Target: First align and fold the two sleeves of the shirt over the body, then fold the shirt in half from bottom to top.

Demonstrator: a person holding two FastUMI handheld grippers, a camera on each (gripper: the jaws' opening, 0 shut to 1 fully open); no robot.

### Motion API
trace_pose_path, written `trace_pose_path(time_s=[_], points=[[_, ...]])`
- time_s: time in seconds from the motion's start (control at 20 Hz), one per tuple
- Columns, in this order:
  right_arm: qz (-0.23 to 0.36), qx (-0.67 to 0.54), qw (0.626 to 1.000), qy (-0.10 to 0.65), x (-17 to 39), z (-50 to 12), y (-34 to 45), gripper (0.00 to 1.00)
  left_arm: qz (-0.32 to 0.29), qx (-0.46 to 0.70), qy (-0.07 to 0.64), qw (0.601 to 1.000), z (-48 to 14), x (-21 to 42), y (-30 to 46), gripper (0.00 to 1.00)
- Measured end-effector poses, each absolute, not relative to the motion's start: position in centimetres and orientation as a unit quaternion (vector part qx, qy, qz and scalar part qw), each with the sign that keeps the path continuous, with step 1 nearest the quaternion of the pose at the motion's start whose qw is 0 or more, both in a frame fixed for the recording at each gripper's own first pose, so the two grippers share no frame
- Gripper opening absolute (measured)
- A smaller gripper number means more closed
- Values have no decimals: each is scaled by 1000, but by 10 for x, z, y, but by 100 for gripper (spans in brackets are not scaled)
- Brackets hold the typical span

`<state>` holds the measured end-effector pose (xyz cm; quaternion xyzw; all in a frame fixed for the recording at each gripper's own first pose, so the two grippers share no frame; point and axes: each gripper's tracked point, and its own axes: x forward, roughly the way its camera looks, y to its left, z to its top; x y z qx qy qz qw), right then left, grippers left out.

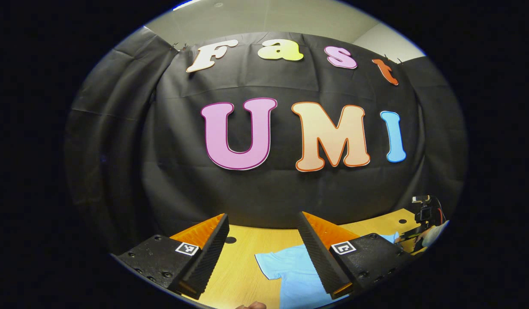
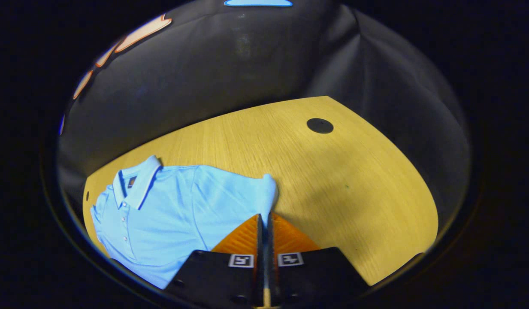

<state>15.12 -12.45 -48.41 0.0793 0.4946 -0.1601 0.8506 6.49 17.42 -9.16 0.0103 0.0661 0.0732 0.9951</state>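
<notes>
Shirt (image 2: pixel 170 214): light blue polo, flat on wooden worktop (image 2: pixel 333 180), collar toward booth wall. Right claw (image 2: pixel 264 223): fingers together, clamped on sleeve edge (image 2: pixel 268 189). Left claw (image 1: pixel 264 244): fingers apart, raised above worktop, holding nothing.

Both views dim overall from my end, light coming from overhead. Table (image 2: pixel 230 137) evenly lit w/ a soft broad shadow at its right side; shirt (image 2: pixel 174 210) reads bright, no glare. Strong fisheye bend at edges, table rim curves hard. Centre sharp, slight softness toward the rim in both feeds.
</notes>
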Motion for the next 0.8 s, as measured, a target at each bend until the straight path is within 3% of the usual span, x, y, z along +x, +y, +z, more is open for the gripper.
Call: trace_pose_path(time_s=[0.3, 0.8], points=[[-107, 147, 862, 473, 167, -461, -67, 0, 70, 10, 66, 995, -92, 64, 173, 96], [-36, 236, 857, 456, 184, -455, 60, 3, 85, -17, 92, 992, -113, 59, 189, 96]])
